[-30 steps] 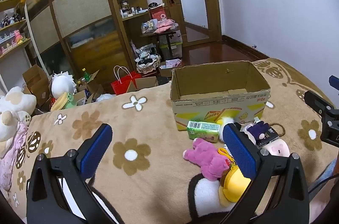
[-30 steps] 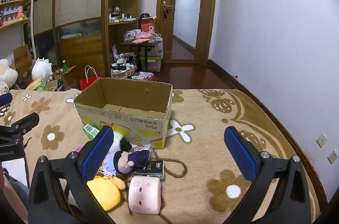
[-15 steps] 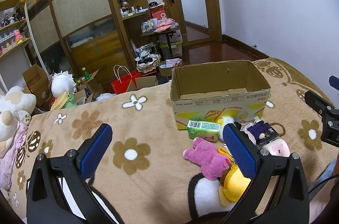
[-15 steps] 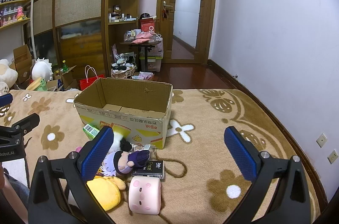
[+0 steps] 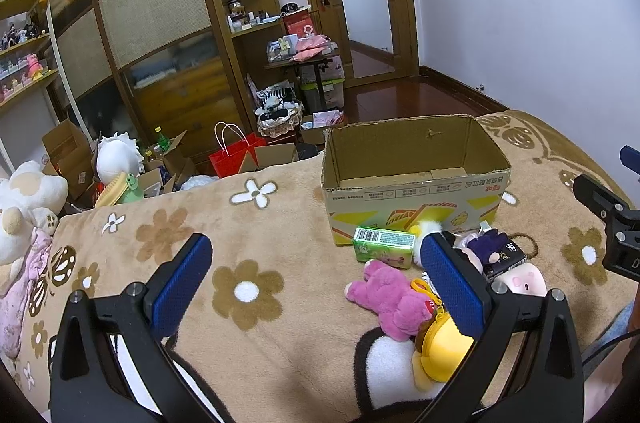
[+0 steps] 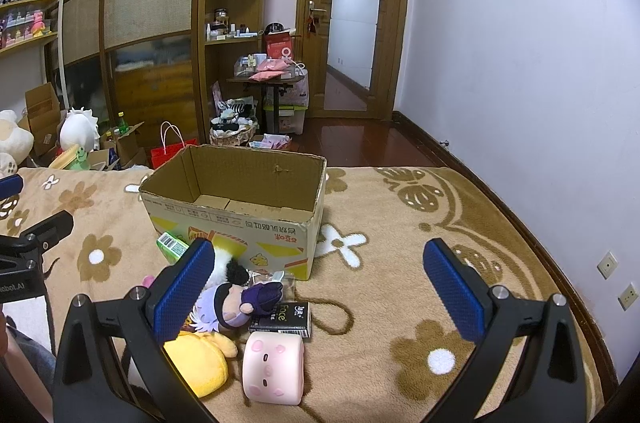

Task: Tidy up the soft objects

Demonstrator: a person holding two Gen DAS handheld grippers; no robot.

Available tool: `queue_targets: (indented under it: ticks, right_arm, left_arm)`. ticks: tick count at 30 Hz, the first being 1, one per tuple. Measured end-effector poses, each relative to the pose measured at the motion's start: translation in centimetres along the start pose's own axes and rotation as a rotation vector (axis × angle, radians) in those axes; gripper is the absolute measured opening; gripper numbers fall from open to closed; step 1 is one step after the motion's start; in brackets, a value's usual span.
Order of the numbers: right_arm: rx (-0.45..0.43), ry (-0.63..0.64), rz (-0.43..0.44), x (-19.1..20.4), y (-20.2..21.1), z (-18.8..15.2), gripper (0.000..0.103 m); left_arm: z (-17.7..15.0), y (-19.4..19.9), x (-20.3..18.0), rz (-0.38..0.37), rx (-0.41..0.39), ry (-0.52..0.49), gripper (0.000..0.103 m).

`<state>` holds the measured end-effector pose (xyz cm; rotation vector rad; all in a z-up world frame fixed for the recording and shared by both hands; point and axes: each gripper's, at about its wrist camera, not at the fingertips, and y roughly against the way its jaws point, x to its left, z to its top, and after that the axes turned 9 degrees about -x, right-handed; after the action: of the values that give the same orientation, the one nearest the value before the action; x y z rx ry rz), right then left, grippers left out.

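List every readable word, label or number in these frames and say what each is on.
"Face": black pack beside the pink pig plush.
"obot.AI", partly cut off: left gripper body.
Red print on cardboard box: unreadable.
Barcode on green carton: digits too small.

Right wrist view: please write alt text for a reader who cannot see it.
The open right gripper holds nothing above a flower-patterned blanket. Just ahead stands an empty cardboard box, with a pink pig plush, a yellow plush, a purple-haired doll and a black tissue pack heaped in front.
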<state>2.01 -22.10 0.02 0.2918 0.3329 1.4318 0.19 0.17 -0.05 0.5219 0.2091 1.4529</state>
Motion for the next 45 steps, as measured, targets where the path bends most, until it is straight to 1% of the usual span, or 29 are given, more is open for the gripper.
queue_targets:
  ticks: [2,5,8,26,45]
  right_arm:
    - [0.001,0.0,-0.002,-0.1,0.0,0.3,0.103]
    - [0.002,-0.004,-0.002,0.0,-0.1,-0.6,0.103]
    - [0.003,-0.004,-0.002,0.0,-0.1,-0.7,0.103]
    - [0.007,-0.006,-0.001,0.0,-0.2,-0.7,0.103]
    - [0.01,-0.007,0.0,0.0,-0.2,-0.6,0.103]
  left_arm:
    - [0.0,0.0,0.0,0.0,-0.001,-0.001,0.103]
    - [0.0,0.1,0.0,0.003,-0.004,0.0,0.103]
    - [-0.1,0.1,0.1,0.004,-0.004,0.002,0.103]
    - [-0.3,0.3,0.2,0.005,-0.018,0.004,0.103]
    - [-0.1,0.5,0.2,0.01,-0.015,0.003,0.103]
